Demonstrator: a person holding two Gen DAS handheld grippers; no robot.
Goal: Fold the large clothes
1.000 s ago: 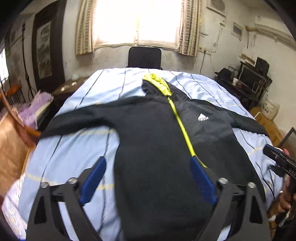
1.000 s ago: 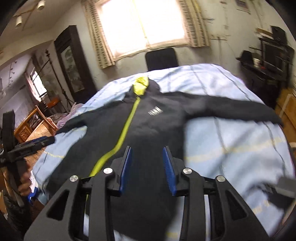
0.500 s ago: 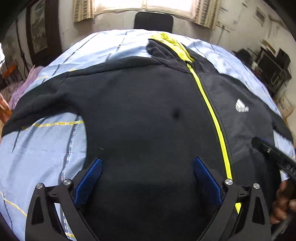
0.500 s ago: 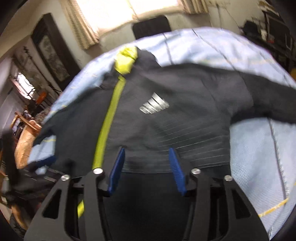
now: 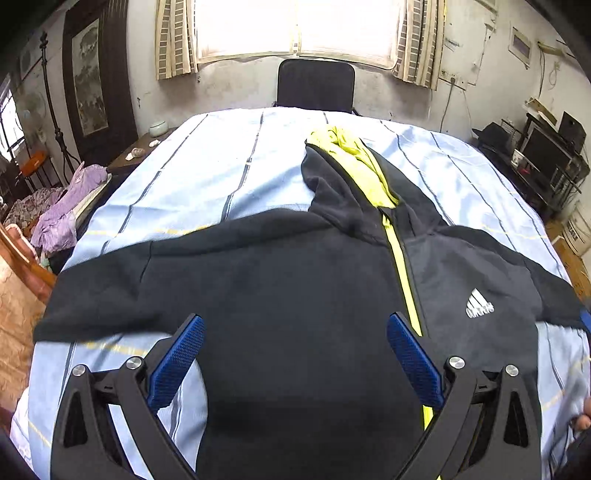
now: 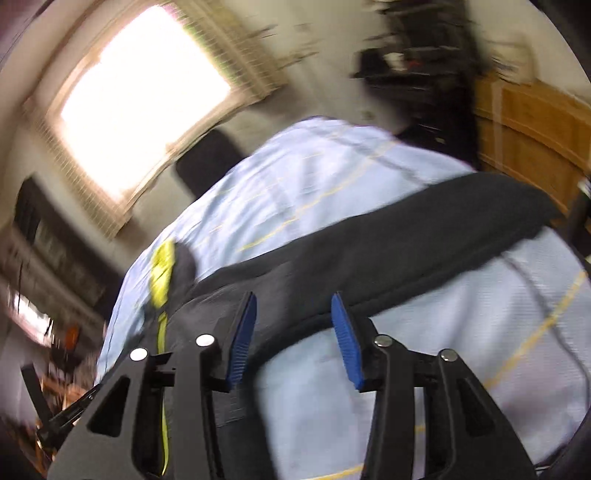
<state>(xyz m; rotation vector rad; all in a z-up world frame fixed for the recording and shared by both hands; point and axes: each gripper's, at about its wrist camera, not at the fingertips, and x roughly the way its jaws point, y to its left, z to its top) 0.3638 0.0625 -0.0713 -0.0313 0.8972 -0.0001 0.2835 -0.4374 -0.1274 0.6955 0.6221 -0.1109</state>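
Left gripper (image 5: 295,354): jaws spread wide, nothing between them, blue cross-hatched rubber pads (image 5: 176,363) on black plastic arms, poised above the torso of the hoodie (image 5: 295,295). Right gripper (image 6: 293,336): jaws parted to a moderate gap, holding nothing, ribbed blue pads (image 6: 242,339), over the seam where the hoodie (image 6: 369,258) body meets its right-hand sleeve (image 6: 461,221); contact with the cloth can't be judged, that view is tilted and badly motion-blurred. Hoodie lies front-up, flat on the bed sheet (image 5: 221,173), both sleeves spread sideways, hood toward the far end. Fabric: black fleece-like knit, the panel by the logo a greyer, smoother weave. Neon-yellow zipper (image 5: 404,280) runs down the centre; hood lining (image 5: 354,158) same yellow, bunched. White three-stripe logo (image 5: 478,304) on the chest, lettering below reads as "adidas" though small. Sheet is light blue with dark and thin yellow stripes. Hem hidden below the left gripper arms; right-hand cuff cut off at frame edge in the left view. Beyond the bed: black chair back (image 5: 316,86), bright window (image 5: 295,26) with striped curtains, purple cloth (image 5: 62,206) on the left side.
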